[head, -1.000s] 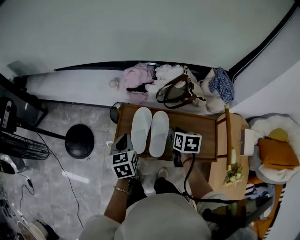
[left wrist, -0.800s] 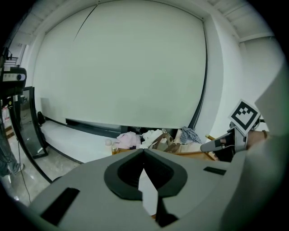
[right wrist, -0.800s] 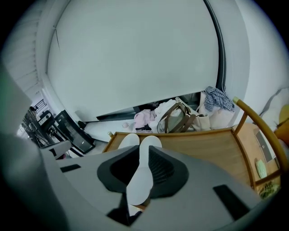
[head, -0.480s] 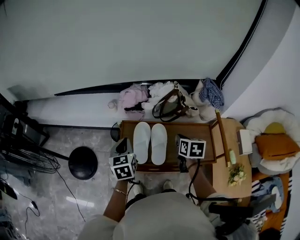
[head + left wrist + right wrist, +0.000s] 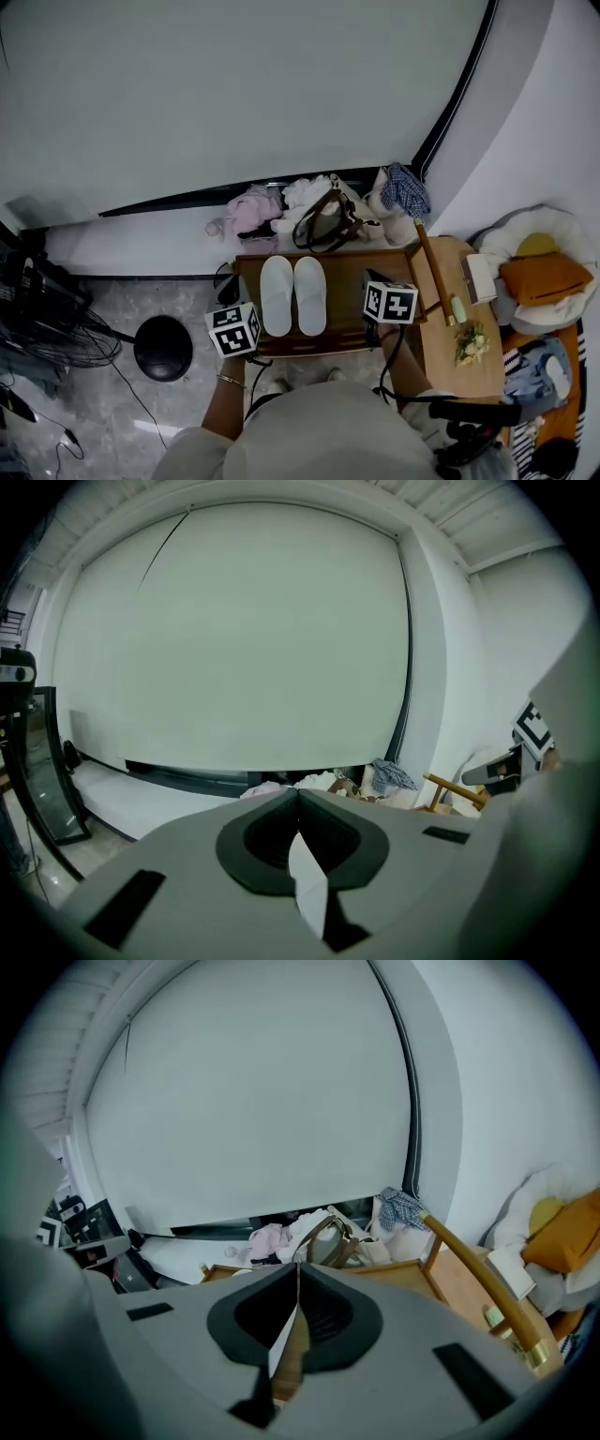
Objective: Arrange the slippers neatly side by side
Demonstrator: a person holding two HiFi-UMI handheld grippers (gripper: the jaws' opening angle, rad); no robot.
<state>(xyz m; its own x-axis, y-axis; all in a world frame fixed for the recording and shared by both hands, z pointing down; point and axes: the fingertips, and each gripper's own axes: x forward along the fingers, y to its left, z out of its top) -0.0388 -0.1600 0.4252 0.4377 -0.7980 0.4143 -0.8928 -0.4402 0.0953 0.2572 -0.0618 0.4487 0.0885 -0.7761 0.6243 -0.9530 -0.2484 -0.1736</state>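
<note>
Left gripper (image 5: 298,794): jaws pressed together, nothing between them. Right gripper (image 5: 297,1267): jaws have just been closing and now meet, also empty. I note both grippers held above the lower edge of the wooden counter (image 5: 349,281), centre of the head view. On the counter, the left-hand slipper (image 5: 277,295) and the right-hand slipper (image 5: 310,294) lie parallel, close side by side. A brown bag (image 5: 323,223) sits just above the counter in frame.

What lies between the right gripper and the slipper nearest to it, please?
Only bare wood of the low table: in the head view nothing stands between the right gripper and the right-hand slipper.
</note>
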